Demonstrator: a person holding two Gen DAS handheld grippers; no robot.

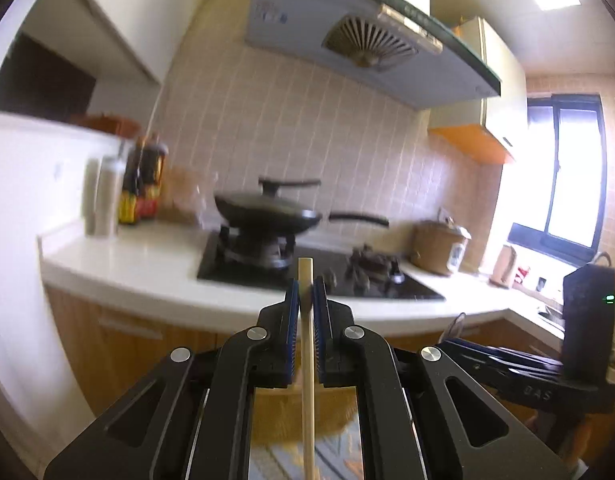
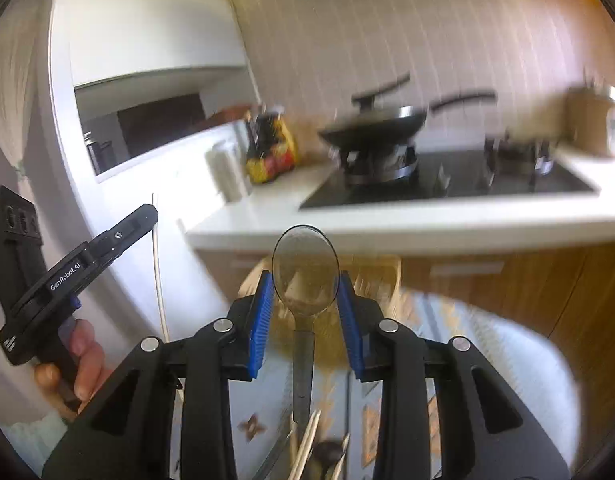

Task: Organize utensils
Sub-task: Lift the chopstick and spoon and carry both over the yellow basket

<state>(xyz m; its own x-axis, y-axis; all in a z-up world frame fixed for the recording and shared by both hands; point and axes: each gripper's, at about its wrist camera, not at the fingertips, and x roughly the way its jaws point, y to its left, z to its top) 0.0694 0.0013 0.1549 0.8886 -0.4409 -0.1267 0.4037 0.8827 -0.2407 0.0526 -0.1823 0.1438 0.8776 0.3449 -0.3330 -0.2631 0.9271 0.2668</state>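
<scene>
above the worktop: both tools raised, stove behind.
left gripper: fingers clamped on chopstick, upright.
right gripper: fingers pinching spoon bowl.
advice: keep grips firm; lower each into its place separately.

One chopstick, pale wood, upright. One clear spoon, bowl upward. Low in the right wrist view, loose pale sticks: at least three, blurred, exact count uncertain.

Far side: one black wok with lid, on the left burner of one black hob; two burners in all. One tan cooker pot at far right. Dark sauce bottles at far left, about two; pale containers beside them, about two.
</scene>
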